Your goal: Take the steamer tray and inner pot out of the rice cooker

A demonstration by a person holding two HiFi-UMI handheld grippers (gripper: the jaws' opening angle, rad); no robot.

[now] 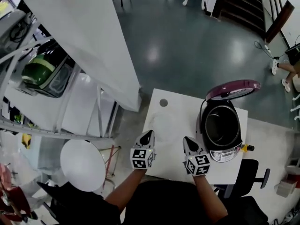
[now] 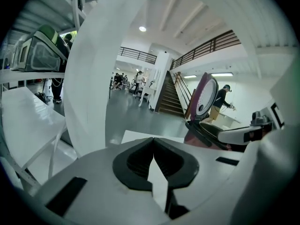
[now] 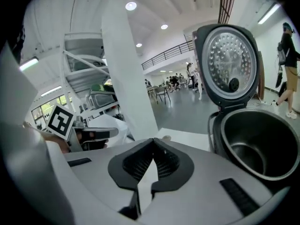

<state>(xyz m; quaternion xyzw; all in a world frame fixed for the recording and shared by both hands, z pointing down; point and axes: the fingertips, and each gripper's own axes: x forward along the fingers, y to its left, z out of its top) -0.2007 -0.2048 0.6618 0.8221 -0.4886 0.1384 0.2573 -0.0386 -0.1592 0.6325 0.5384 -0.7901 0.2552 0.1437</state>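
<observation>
The rice cooker (image 1: 220, 130) stands open on the tabletop (image 1: 174, 109), its lid (image 1: 233, 89) raised. A dark bowl, by the look of it the inner pot (image 1: 221, 125), sits inside it, so that lift seems still to do. I cannot make out a steamer tray anywhere. The left hand-held gripper (image 1: 148, 135) and the right hand-held gripper (image 1: 188, 142) both have their jaws pressed together on nothing. The right one is just beside the cooker's left flank and the left one farther off on that same side.
</observation>
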